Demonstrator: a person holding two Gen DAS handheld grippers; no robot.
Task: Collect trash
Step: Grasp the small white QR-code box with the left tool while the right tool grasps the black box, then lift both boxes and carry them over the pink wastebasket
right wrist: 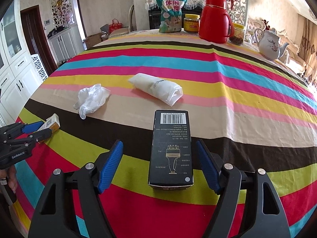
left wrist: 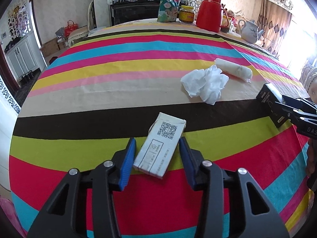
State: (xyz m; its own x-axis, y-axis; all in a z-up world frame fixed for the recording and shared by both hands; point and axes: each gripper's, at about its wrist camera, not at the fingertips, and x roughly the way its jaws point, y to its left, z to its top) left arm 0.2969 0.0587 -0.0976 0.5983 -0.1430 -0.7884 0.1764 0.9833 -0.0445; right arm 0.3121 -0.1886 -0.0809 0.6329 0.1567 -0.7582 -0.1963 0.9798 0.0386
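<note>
My left gripper is open, its blue pads on either side of a small white carton with a QR code, lying on the striped tablecloth; the pads do not touch it. My right gripper is open around a black box with a barcode, with gaps on both sides. A crumpled white tissue and a rolled white plastic wrapper lie farther out on the cloth. The right gripper and black box show at the right edge of the left view. The left gripper and carton show at the left of the right view.
At the table's far edge stand a teal snack bag, a yellow-lidded jar, a red thermos, a second jar and a white teapot. White cabinets stand at left.
</note>
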